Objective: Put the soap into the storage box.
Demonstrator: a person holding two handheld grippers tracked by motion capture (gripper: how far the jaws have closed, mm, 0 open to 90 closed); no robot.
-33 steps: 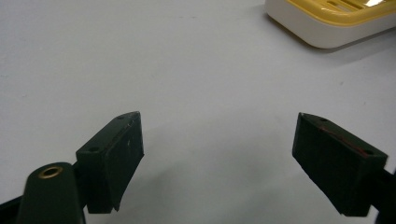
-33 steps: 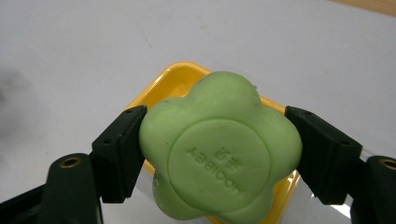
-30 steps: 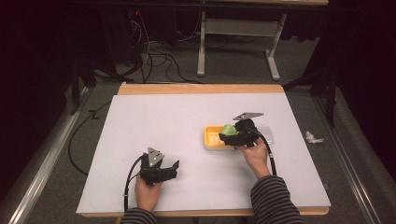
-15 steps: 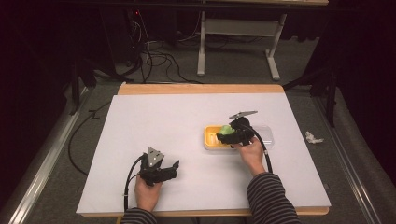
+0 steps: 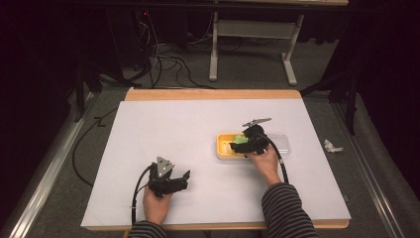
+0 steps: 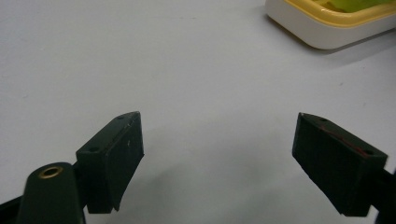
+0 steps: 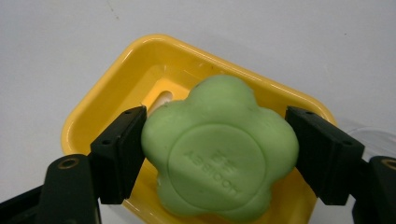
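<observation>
One green flower-shaped soap (image 7: 219,151) is clamped between the jaws of the right tongs (image 7: 215,158), held over one yellow soap dish (image 7: 116,88) on the white table (image 5: 163,129). One clear lid (image 5: 282,144) lies just beside the dish. The left tongs (image 6: 217,158) rest low over bare table, jaws wide apart, holding nothing.

Left gripper (image 5: 184,176) fingers apart, right gripper (image 5: 236,147) clamped
</observation>
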